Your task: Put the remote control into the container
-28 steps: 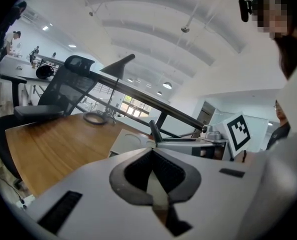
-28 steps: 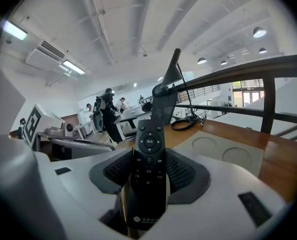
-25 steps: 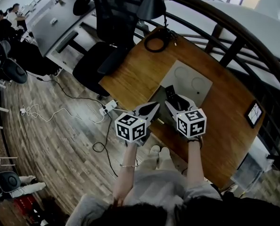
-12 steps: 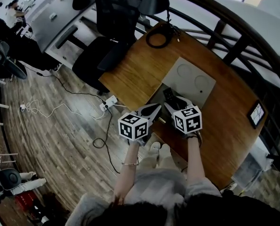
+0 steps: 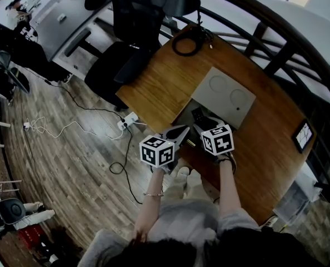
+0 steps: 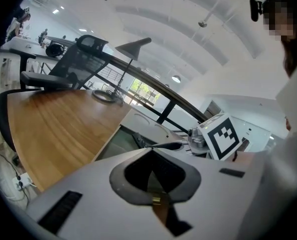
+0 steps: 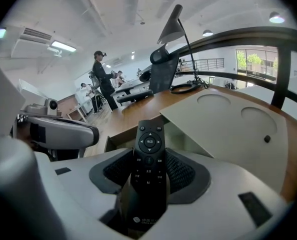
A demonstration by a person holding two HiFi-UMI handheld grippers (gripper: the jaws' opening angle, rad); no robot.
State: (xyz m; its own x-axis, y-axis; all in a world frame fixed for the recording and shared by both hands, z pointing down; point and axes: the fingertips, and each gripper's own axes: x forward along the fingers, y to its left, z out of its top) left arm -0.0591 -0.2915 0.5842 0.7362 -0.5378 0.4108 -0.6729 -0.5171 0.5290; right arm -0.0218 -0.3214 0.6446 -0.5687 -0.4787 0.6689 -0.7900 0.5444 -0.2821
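The black remote control (image 7: 149, 143) stands between the jaws of my right gripper (image 7: 148, 160), which is shut on its lower half, buttons up. In the head view the remote control (image 5: 199, 115) points out over the open grey container (image 5: 185, 111) near the table's front edge. The container's flat lid (image 5: 228, 96) lies tilted behind it. My left gripper (image 5: 178, 132) hovers just left of the right gripper (image 5: 205, 122), jaws shut and empty. From the left gripper (image 6: 151, 151) I see the container's rim (image 6: 113, 140) and the right gripper's marker cube (image 6: 221, 136).
A wooden table (image 5: 154, 88) carries a black lamp (image 5: 183, 1) with a coiled base (image 5: 188, 42) at the far end. A black office chair (image 5: 126, 49) stands beyond its left side. A small tablet (image 5: 303, 133) lies at the right edge. Cables (image 5: 70, 129) trail on the floor.
The right gripper with the remote has shifted slightly left and nearer the container's front. The left gripper has barely moved.
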